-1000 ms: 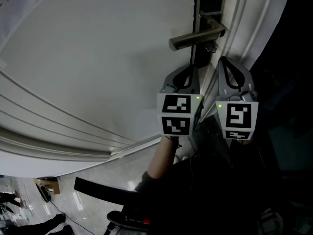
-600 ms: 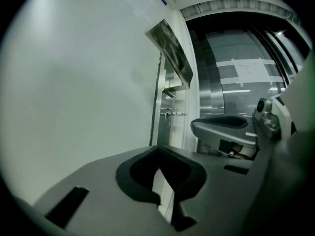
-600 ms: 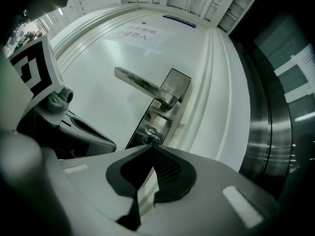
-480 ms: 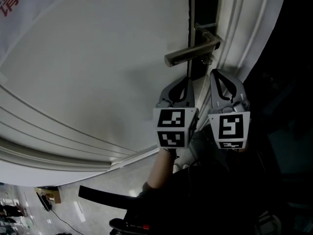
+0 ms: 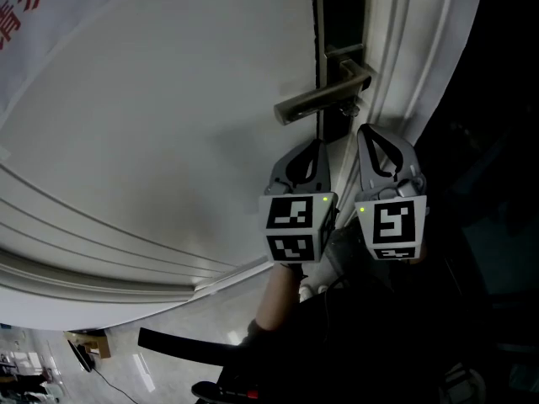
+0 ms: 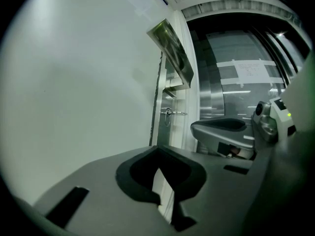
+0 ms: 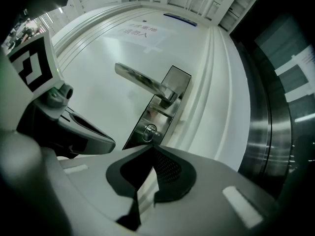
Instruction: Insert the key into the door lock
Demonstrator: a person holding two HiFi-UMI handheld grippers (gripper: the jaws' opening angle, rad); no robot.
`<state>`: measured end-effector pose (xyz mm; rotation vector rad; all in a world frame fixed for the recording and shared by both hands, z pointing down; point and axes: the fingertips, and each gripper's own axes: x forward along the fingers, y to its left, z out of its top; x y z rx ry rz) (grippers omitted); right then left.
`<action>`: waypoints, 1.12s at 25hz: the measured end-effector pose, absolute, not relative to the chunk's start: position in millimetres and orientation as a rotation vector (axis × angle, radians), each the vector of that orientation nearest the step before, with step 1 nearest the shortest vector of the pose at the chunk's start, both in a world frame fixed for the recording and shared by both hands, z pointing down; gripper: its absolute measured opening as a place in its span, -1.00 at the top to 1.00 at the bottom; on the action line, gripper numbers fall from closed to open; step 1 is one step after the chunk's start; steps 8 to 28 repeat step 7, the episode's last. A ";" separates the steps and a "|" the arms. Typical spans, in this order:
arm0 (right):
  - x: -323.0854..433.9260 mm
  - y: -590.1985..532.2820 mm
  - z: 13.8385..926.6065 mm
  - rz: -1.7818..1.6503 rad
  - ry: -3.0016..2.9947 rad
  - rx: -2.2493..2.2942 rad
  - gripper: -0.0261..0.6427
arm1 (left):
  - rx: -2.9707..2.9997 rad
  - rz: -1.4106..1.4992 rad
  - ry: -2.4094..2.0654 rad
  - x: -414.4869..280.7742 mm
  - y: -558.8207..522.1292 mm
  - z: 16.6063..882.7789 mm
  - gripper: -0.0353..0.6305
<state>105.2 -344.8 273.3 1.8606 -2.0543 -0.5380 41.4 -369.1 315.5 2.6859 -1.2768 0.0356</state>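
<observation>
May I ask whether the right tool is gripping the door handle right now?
No; the door handle stands clear beyond the right tool, whose jaws meet with nothing between them.

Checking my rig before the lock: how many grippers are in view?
2. The left gripper is just below the door handle; the right gripper is beside it, on its right. Both are shut and empty.

The door (image 5: 168,116) is white, its lever handle (image 5: 316,103) brushed silver-grey.
</observation>
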 end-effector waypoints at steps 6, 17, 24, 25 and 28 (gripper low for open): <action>106.9 -345.0 272.2 -0.546 -2.041 1.864 0.92 | 2.689 0.035 -1.273 43.3 -369.6 315.0 0.89; 107.1 -344.8 272.3 -0.545 -2.041 1.864 0.92 | 2.690 0.035 -1.271 43.7 -369.5 315.0 0.89; 107.1 -344.8 272.3 -0.545 -2.041 1.864 0.92 | 2.690 0.035 -1.271 43.7 -369.5 315.0 0.89; 107.1 -344.8 272.3 -0.545 -2.041 1.864 0.92 | 2.690 0.035 -1.271 43.7 -369.5 315.0 0.89; 107.1 -344.8 272.3 -0.545 -2.041 1.864 0.92 | 2.690 0.035 -1.271 43.7 -369.5 315.0 0.89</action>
